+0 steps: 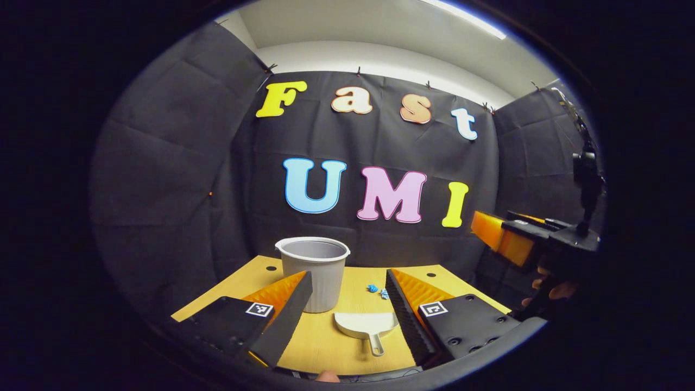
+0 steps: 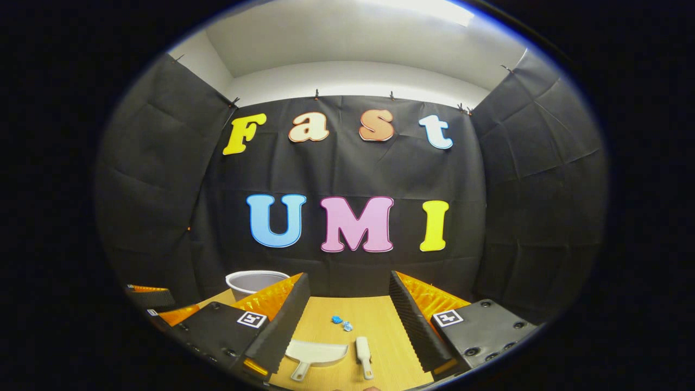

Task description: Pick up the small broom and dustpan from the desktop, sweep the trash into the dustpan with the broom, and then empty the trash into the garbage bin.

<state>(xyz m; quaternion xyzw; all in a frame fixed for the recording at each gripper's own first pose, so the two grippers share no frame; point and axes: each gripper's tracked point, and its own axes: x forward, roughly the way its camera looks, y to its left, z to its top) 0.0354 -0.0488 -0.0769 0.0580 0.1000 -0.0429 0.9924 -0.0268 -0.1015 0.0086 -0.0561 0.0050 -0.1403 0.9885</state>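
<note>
A white dustpan (image 1: 365,324) lies on the wooden desktop (image 1: 320,347), handle toward me, just beyond my open left gripper (image 1: 348,274). Small blue trash scraps (image 1: 378,290) lie behind it. A grey garbage bin (image 1: 315,271) stands upright at the left. In the right gripper view, the dustpan (image 2: 317,352) and a small white broom (image 2: 364,355) lie side by side below my open right gripper (image 2: 348,276), with the trash scraps (image 2: 342,323) a little farther off and the bin (image 2: 255,282) at the left. Neither gripper holds anything.
In the left gripper view the right gripper (image 1: 510,239) hovers off the table's right side, held by a hand (image 1: 551,288). The left gripper (image 2: 157,304) shows at the far left of the right gripper view. Black cloth walls stand close behind the desktop (image 2: 380,317).
</note>
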